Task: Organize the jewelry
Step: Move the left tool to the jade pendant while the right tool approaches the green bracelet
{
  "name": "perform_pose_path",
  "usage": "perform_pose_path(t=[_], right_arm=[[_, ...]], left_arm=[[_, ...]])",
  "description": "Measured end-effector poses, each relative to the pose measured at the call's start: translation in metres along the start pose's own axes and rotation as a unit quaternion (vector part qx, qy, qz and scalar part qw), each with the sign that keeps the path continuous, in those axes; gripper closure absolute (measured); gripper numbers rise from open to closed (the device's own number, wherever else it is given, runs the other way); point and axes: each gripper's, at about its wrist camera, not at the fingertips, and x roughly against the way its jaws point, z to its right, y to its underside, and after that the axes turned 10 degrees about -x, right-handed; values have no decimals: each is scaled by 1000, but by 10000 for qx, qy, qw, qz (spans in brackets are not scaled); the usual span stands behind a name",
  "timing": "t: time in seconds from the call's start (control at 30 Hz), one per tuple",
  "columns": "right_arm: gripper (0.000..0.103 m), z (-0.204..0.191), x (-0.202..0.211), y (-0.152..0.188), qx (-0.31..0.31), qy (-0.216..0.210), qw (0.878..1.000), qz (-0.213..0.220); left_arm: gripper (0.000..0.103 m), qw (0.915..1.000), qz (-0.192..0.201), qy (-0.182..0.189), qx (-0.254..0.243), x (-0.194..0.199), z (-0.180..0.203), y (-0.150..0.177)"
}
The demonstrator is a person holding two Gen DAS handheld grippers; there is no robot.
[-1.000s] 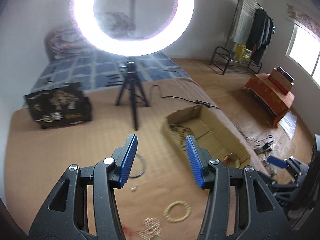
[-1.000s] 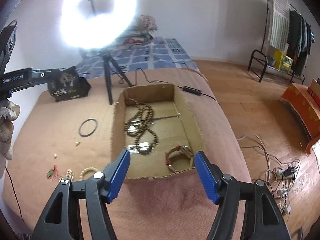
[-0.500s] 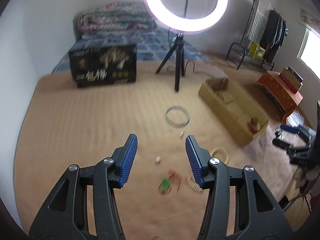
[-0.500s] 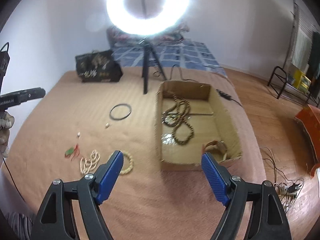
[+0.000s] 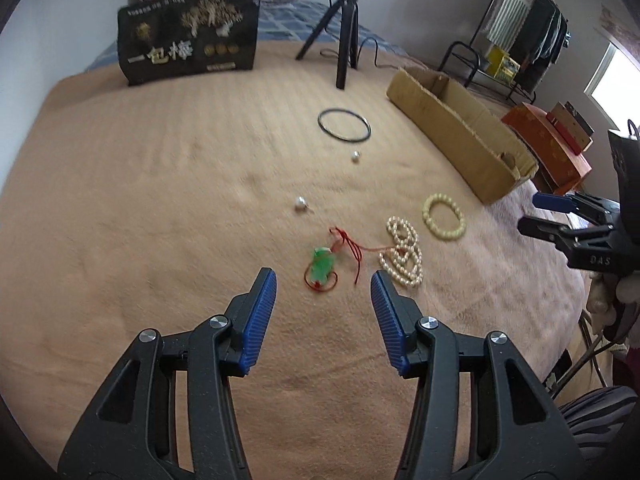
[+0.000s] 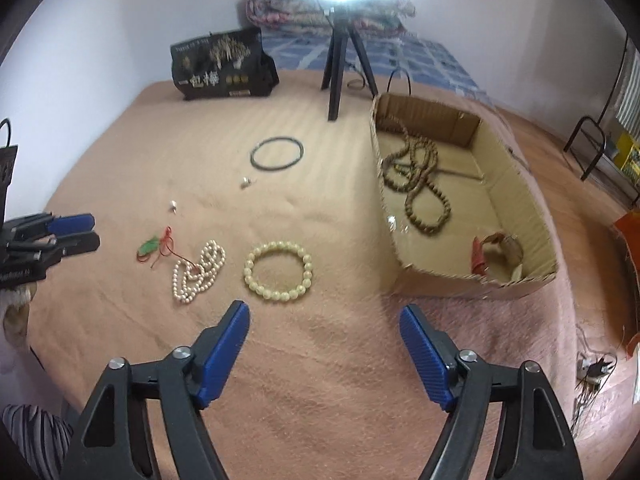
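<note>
Both claws are spread wide with nothing in them. The left claw (image 5: 323, 286) hangs over the jade pendant (image 5: 322, 267), with the pearl strand (image 5: 402, 251) just beside it on the bed (image 5: 140, 200). The right claw (image 6: 325, 322) hovers near the bead bracelet (image 6: 278, 271), and the box (image 6: 440, 284) by the bed's right edge holds brown beads (image 6: 418, 184).

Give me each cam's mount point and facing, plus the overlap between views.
Left wrist: on the left tool, angled down at the green pendant on the blanket; own open blue fingers show, right tool at right edge.
Right wrist: on the right tool, facing the yellow bead bracelet and cardboard box; own fingers show, left tool at left edge.
Shared: pendant, pearl strand, bracelet, black ring, box.
</note>
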Motion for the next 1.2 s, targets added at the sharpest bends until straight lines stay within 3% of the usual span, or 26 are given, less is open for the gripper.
perform_pose_path(t=[0.33,0.57,0.63,0.8,1.2], right_arm=[[48,-11,-38,-7,-147,43,9993,-351],[55,-12,-58,-16,-242,50,9982,-543],[57,-12,-63,-19,-280,49,9978,-599],[60,-13,-75,-22,-318,69,9970,-702],[65,-15,-93,-25,-527,266,9955,-740]], left_arm=[[67,9993,-294,-85,-194,-39,-2,2],[69,9988,-370,-34,-334,-52,-2,-1],[76,9986,-394,-24,-363,-56,-1,-2],[76,9978,-396,-120,-513,-61,3,-1],[90,9976,-314,-325,-519,-68,2,-2]])
